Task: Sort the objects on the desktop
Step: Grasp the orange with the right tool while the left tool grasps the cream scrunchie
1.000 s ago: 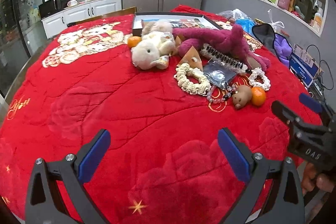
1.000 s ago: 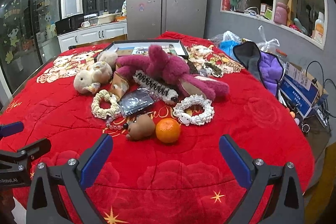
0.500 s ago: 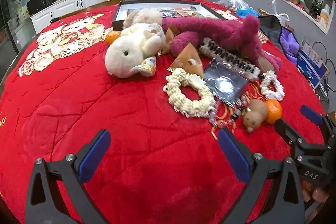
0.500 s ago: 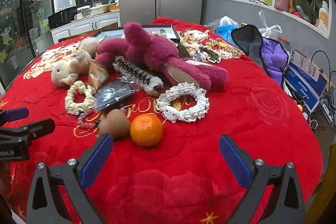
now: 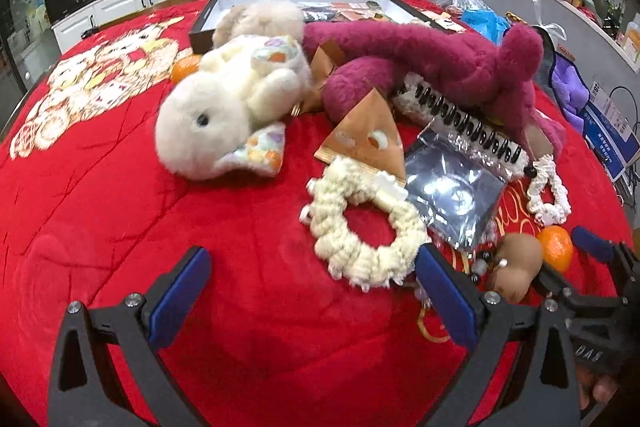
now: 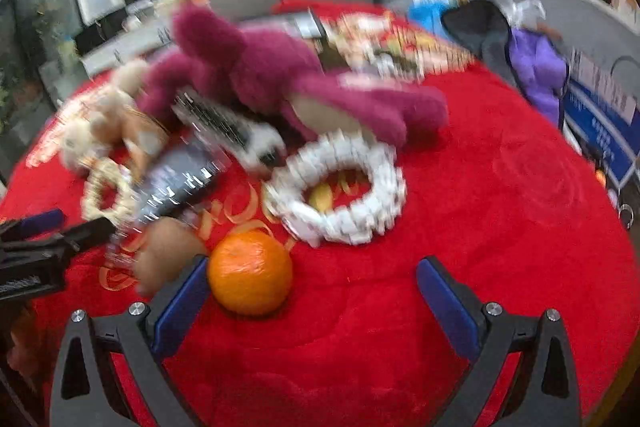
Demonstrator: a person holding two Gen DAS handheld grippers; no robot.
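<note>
A heap of objects lies on the red cloth [image 5: 120, 211]. In the left wrist view I see a white plush rabbit [image 5: 224, 111], a magenta plush bear [image 5: 440, 67], a brown triangular pouch [image 5: 364, 139], a cream scrunchie [image 5: 360, 227], a grey foil bag [image 5: 456, 195] and a brown toy mouse [image 5: 516, 263]. My left gripper [image 5: 314, 293] is open just short of the cream scrunchie. My right gripper [image 6: 314, 301] is open, low over the cloth. An orange [image 6: 250, 271] sits between its fingers, close to the left one. A white scrunchie [image 6: 340, 187] lies behind it. The right view is blurred.
A black-framed tray [image 5: 304, 3] stands behind the toys, and a second orange [image 5: 184, 67] lies by the rabbit. Bags, a purple cloth [image 6: 536, 67] and a blue box [image 6: 600, 123] crowd the right edge. A fridge and shelves stand beyond the table.
Both grippers have moved forward toward the heap. The cream scrunchie now lies right before the left fingers, and the orange has come between the right fingers. Both stay open.
</note>
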